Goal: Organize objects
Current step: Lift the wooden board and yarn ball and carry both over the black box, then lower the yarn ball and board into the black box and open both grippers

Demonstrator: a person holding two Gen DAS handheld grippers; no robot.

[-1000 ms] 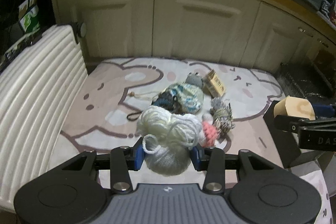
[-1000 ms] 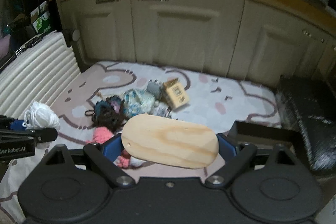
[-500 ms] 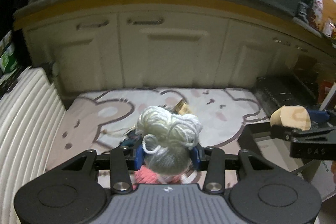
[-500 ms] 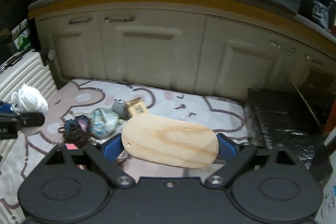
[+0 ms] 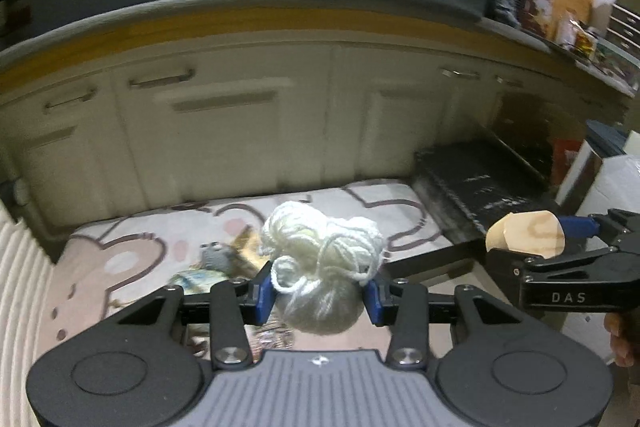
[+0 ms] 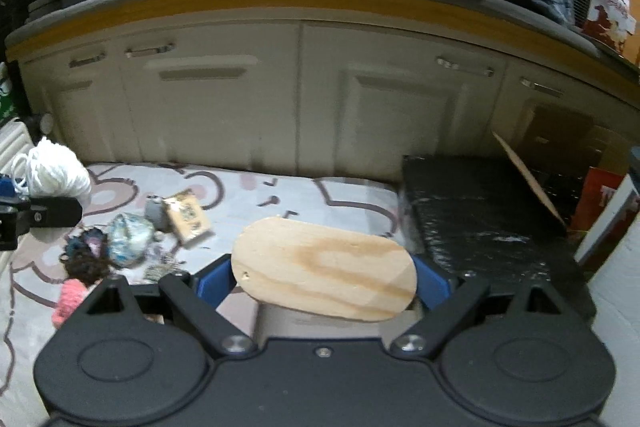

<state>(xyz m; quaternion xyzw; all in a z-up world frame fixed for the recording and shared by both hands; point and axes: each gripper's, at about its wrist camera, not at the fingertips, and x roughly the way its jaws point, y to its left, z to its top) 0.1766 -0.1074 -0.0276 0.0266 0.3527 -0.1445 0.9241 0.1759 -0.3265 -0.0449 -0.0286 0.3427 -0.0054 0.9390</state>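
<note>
My left gripper (image 5: 318,293) is shut on a white yarn ball (image 5: 320,263), held up above the patterned mat (image 5: 132,255). The same yarn ball (image 6: 52,173) shows at the left edge of the right wrist view. My right gripper (image 6: 322,285) is shut on an oval wooden board (image 6: 324,273), gripped across its long ends; that wooden board (image 5: 526,237) appears end-on at the right of the left wrist view. On the mat (image 6: 248,195) lie a blue-green yarn ball (image 6: 130,239), a dark yarn tangle (image 6: 84,257), a pink knitted piece (image 6: 70,301), a small grey toy (image 6: 154,211) and a small printed box (image 6: 188,217).
Cream cabinet doors (image 6: 248,99) under a yellow-edged counter close off the far side. A black wrapped block (image 6: 480,219) stands right of the mat, with a cardboard sheet (image 6: 528,179) leaning behind it. A white ribbed surface (image 5: 20,291) borders the mat's left side.
Both grippers have swung to the right and risen a little, carrying the yarn ball and the board away from the pile on the mat. The black block has come more into view.
</note>
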